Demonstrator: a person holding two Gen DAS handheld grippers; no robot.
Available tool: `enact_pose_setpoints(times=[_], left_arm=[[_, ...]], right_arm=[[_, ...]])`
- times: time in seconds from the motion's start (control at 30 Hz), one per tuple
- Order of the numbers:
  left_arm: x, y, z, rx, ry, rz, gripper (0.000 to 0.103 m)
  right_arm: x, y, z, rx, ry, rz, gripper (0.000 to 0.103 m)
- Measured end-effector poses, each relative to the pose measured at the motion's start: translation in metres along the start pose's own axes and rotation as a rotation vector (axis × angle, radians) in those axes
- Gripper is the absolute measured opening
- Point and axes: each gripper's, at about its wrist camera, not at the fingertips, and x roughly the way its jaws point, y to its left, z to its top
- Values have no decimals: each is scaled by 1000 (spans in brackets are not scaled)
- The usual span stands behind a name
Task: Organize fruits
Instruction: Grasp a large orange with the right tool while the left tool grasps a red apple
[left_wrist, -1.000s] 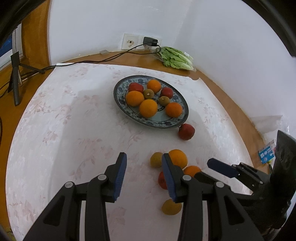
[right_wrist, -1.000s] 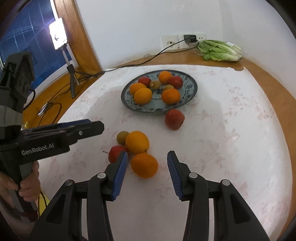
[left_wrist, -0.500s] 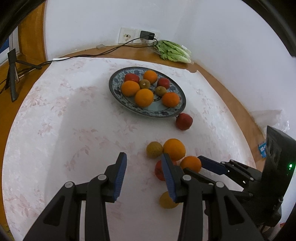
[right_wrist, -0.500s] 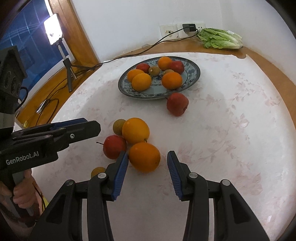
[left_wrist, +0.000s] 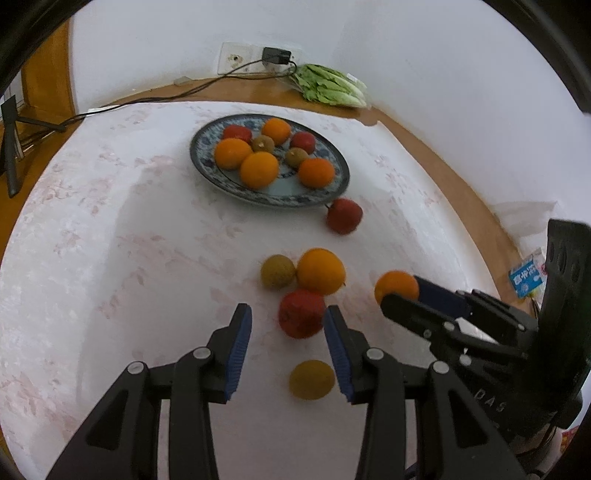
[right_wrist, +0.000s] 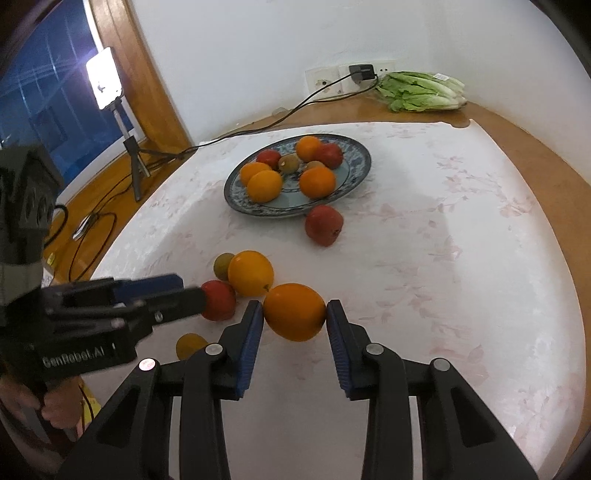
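Orange fruit fills our right wrist view: the right gripper (right_wrist: 294, 317) has just been closing, and its blue pads now press both sides of the orange (right_wrist: 294, 311); half a second ago they stood clear. The plate (right_wrist: 360, 173) waits at twelve o'clock. In our left wrist view, the left gripper (left_wrist: 288, 338) gapes, empty, a red apple (left_wrist: 301, 314) between its jaws, untouched.
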Motion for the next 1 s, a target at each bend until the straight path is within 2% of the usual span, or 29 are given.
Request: enact_pose_setpoints(times=[0.77,1.0], left_arm=[[23,-17,-3,43,22,36,43],[25,-13,-2,39,11,34,34]], right_arm=[[-11,-5,0,34,-29,43,36],[-9,-6,0,38,-24,49,36]])
